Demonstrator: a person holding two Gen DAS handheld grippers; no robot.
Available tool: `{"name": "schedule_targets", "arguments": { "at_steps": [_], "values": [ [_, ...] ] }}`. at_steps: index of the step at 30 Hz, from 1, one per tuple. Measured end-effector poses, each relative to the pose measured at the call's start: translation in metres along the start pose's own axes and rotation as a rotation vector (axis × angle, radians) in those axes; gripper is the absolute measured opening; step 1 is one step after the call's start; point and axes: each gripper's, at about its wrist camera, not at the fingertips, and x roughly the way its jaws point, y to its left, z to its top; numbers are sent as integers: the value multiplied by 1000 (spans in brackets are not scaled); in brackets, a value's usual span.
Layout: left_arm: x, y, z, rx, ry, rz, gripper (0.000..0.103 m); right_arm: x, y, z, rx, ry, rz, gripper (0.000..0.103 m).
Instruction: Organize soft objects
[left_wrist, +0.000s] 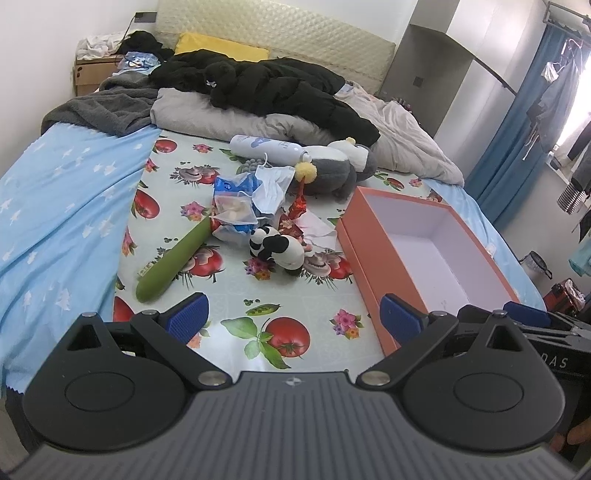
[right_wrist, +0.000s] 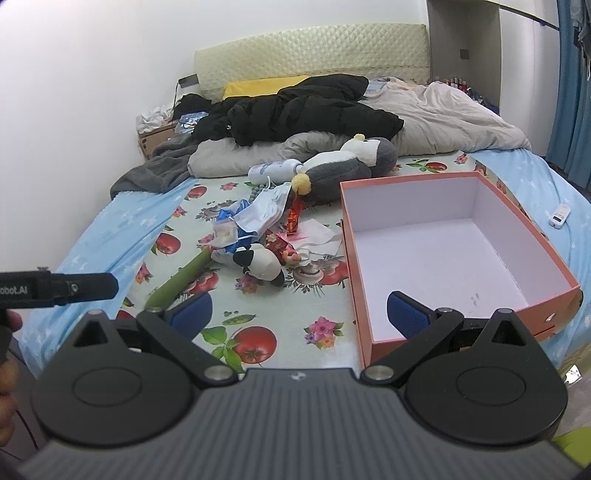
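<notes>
Bedroom clutter sits mid-bed on the fruit-print sheet (left_wrist: 280, 295). Both your claws, left (left_wrist: 295, 321) and right (right_wrist: 301, 314), gape wide and empty. Reach the panda plush (left_wrist: 277, 248) first; the orange box (right_wrist: 454, 258) waits right.

Both wrist cameras sit low at the foot of the bed (left_wrist: 55, 206), just above the floral cloth (right_wrist: 295, 295), facing 12 o'clock toward the headboard (left_wrist: 277, 37). The left view stands further left, so the box (left_wrist: 373, 266) lies at 2 o'clock and the panda (left_wrist: 277, 249) dead ahead; the right view looks into the box (right_wrist: 532, 236) at 1 o'clock, panda (right_wrist: 262, 262) near 11. Both share cloth, toy pile, box and headboard (right_wrist: 314, 51).
</notes>
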Motion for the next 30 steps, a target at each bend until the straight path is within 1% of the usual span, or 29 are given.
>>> {"name": "schedule_targets", "arguments": {
  "at_steps": [4,7,10,12,15,19,21,24,30],
  "values": [
    [-1,2,1,-1,5,-7,101,0,2,0,4,-3,11,103],
    [-1,4,-1,7,0,-14,101,3,2,-4,-20,-2,25,103],
    [2,3,-3,19,2,-1,101,8,3,-6,-31,9,22,103],
    [2,2,-4,24,6,12,101,5,5,-6,-30,1,21,103],
    [0,0,-5,37,0,-10,101,2,4,-9,-14,-9,17,103],
    [3,-2,-9,44,6,-25,101,3,-1,-12,-5,6,22,103],
    [6,-4,-10,47,10,-21,101,3,-2,-13,-6,3,19,102],
    [10,-4,-12,50,18,-23,101,6,-3,-13,2,6,34,99],
    [26,-1,-14,36,40,-28,101,20,-2,-11,2,-2,51,95]
  ]
}}
